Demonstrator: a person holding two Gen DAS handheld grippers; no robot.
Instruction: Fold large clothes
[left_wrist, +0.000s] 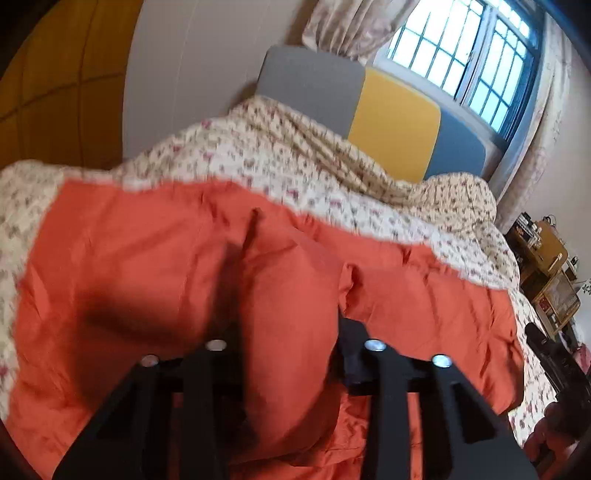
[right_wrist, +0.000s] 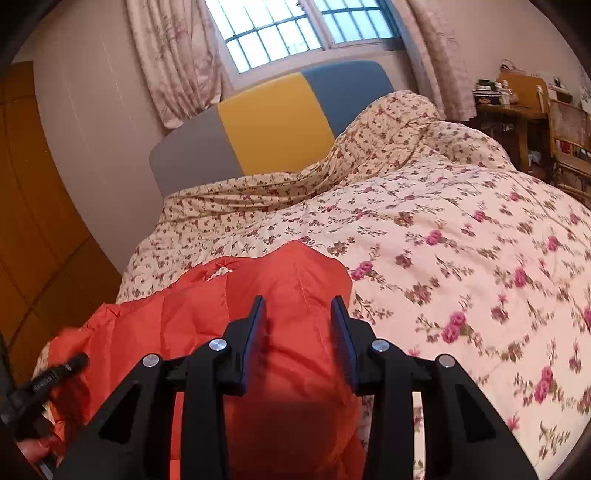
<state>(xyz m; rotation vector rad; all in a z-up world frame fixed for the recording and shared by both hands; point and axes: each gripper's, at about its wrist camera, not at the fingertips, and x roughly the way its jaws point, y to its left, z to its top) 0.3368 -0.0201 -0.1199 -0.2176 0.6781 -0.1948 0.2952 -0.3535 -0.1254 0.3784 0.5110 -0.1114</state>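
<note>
An orange puffy jacket (left_wrist: 147, 258) lies spread on the flowered bedspread (left_wrist: 295, 166). In the left wrist view a thick fold of the jacket bulges up between the fingers of my left gripper (left_wrist: 291, 332), whose tips are hidden in the cloth. In the right wrist view my right gripper (right_wrist: 298, 310) is open, its two fingers straddling a raised part of the jacket (right_wrist: 291, 280) without pinching it. The left gripper (right_wrist: 55, 373) shows at the lower left of the right wrist view, on the jacket's edge.
A headboard (right_wrist: 266, 125) in grey, yellow and blue stands at the far end under a barred window (right_wrist: 295, 29) with curtains. A wooden wardrobe (right_wrist: 33, 206) is on the left. A cluttered wooden desk and chair (right_wrist: 535, 118) stand to the right of the bed.
</note>
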